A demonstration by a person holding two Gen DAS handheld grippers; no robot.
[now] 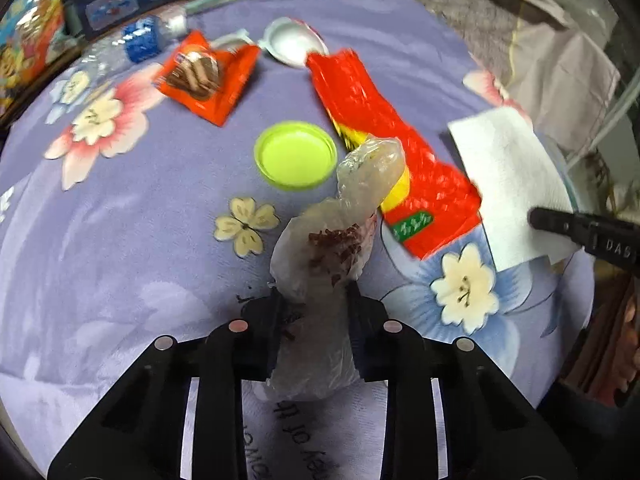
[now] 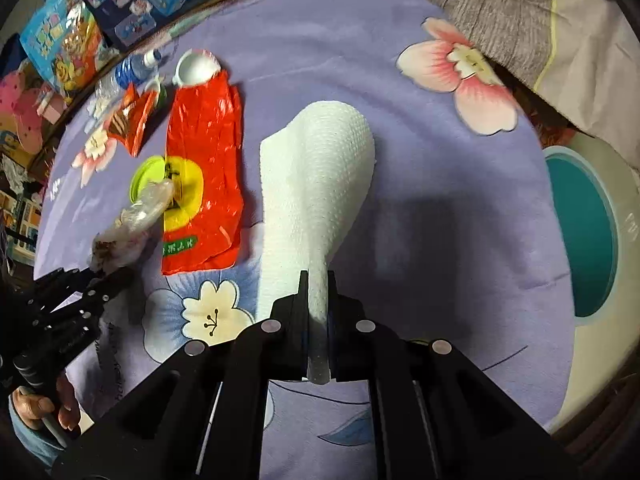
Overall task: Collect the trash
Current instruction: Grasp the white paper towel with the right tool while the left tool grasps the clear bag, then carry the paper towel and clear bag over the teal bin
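My left tool (image 1: 314,312) is clamped on a crumpled clear plastic bag (image 1: 340,224) flecked with dark crumbs, held above the purple flowered cloth (image 1: 120,240) on the tabletop. My right tool (image 2: 318,280) pinches a white paper towel (image 2: 320,176), which stands up from its fingers. Just beyond lie a lime-green lid (image 1: 295,155) and a long red wrapper (image 1: 384,148), side by side. Farther off are an orange snack packet (image 1: 208,80), a white cup (image 1: 292,42) and a plastic bottle (image 1: 140,40). A teal-lined bin (image 2: 588,232) sits at the right edge.
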